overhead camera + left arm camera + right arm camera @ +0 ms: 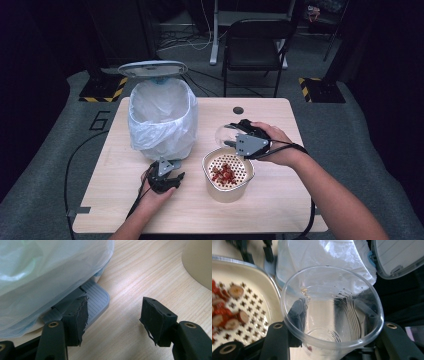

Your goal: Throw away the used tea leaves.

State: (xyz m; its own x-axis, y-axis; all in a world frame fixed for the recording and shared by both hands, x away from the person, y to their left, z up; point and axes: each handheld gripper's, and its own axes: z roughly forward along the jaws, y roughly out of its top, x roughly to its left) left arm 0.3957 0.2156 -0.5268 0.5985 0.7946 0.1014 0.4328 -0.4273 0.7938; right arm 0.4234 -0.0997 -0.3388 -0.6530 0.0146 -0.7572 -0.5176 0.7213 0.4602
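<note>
Wooden counter [280,200] carrying a pedal bin [162,117] lined with a white bag [150,125], lid [152,68] raised at the back. Landmark: the bin.

To the bin's right and nearer the person, just beside its base, a cream strainer tub [228,175] with a perforated insert holding red and tan fruit slices [223,173].

Left tool [163,176], held in the left hand [155,197], low at the bin's front base. Jaws spread wide, gripping nothing. In the left gripper view, one pad [77,317] right at the grey ribbed pedal [96,302] poking out from under the bag; whether touching it, cannot tell. Other pad [156,320] over bare wood.

Right tool [239,141], held in the right hand [277,145], to the bin's right, above the tub's far rim. Jaws closed on a clear plastic cup [225,134], one on each side of its wall. Cup tipped with its mouth toward the bin. In the right gripper view, cup [332,312] looking nearly empty, a small reddish speck near its bottom, with the bag and open lid [398,255] beyond its rim and the tub at its left.
</note>
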